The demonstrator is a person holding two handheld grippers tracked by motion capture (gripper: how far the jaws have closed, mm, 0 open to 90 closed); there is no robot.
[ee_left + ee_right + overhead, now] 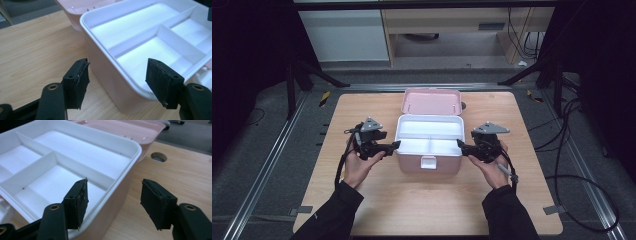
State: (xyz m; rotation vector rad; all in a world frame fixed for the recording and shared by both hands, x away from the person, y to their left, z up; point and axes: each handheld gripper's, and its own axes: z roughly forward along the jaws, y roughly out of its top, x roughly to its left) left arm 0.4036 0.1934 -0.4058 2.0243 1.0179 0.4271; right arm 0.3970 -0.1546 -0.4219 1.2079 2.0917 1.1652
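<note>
Both claws straddling the end walls of the white divided plastic tray (430, 136).
Left claw (395, 145) and right claw (460, 145) stand apart, gripping nothing, one jaw inside and one outside the rim, placed to lift the tray evenly from the pink plastic box (428, 165) mid-surface (422, 210).

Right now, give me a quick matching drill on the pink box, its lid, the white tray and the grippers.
Things:
1. lid
2. white tray
3. left gripper
4. right gripper

States:
A. jaws straddle the box's right-end rim
B. seated in the pink box, split into three compartments
C. open, lying back behind the box
D. jaws straddle the box's left-end rim

Pairs: 1-C, 2-B, 3-D, 4-A
</note>
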